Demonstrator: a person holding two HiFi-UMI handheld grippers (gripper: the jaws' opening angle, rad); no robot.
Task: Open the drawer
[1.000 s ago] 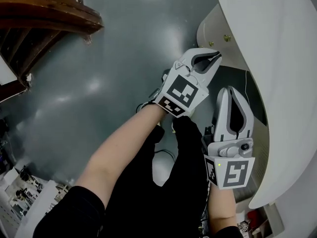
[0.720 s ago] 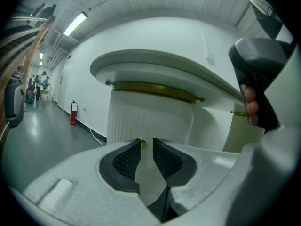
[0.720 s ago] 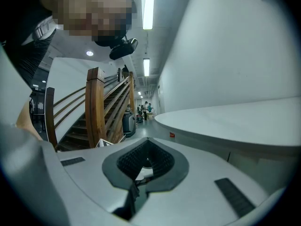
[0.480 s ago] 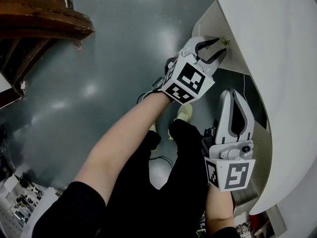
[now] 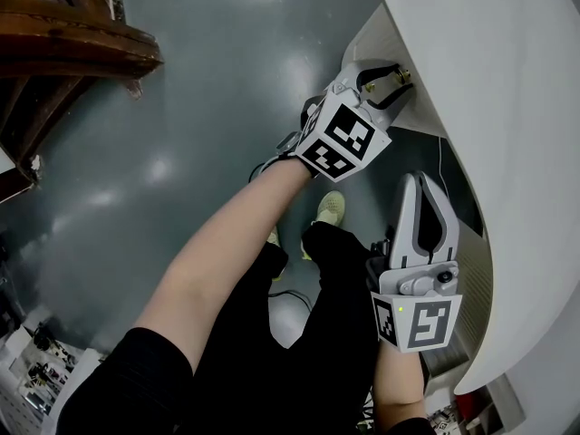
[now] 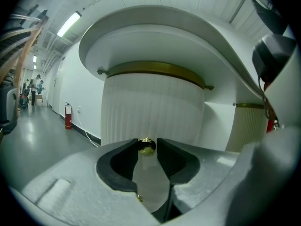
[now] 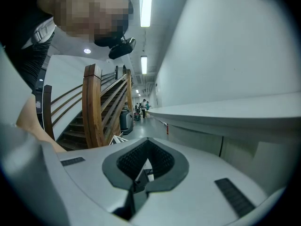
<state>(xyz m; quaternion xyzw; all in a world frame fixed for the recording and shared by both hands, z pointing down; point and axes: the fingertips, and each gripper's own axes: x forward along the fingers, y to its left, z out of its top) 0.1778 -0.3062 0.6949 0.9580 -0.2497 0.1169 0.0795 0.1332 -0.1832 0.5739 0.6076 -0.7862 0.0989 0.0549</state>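
Left fingers: my left gripper (image 5: 393, 79) has its two jaws drawn in on the brass knob (image 6: 146, 146). Their black ribbed pads (image 6: 123, 160) sit against either side of it, and the knob fills the narrow gap at the tips.
Knob: one, small, round, polished yellow metal. It stands out from the drawer front just under the counter's edge.
Drawer: its front (image 5: 364, 45) is a smooth, glossy white panel that curves with the counter. It lies directly ahead of my left jaws and looks flush with the body.
Right fingers: my right gripper (image 5: 420, 179) has its jaws closed tip to tip with nothing between them. Only a teardrop hollow lined with ribbed black rubber shows. It hangs lower, beside the counter and well apart from the knob.
Gripper shells: two, pale grey, grainy matte plastic, each carrying one marker cube (image 5: 348, 140).
Counter: white top (image 5: 494, 71), smooth, with a rounded overhanging edge.
Pedestal: one white fluted column (image 6: 153, 109), capped by a brass band.
Floor: grey floor (image 5: 208, 89), polished, with soft reflections.
Staircase: dark wooden staircase (image 5: 63, 34), curved.
Shoe: one pale yellow shoe (image 5: 331, 208).
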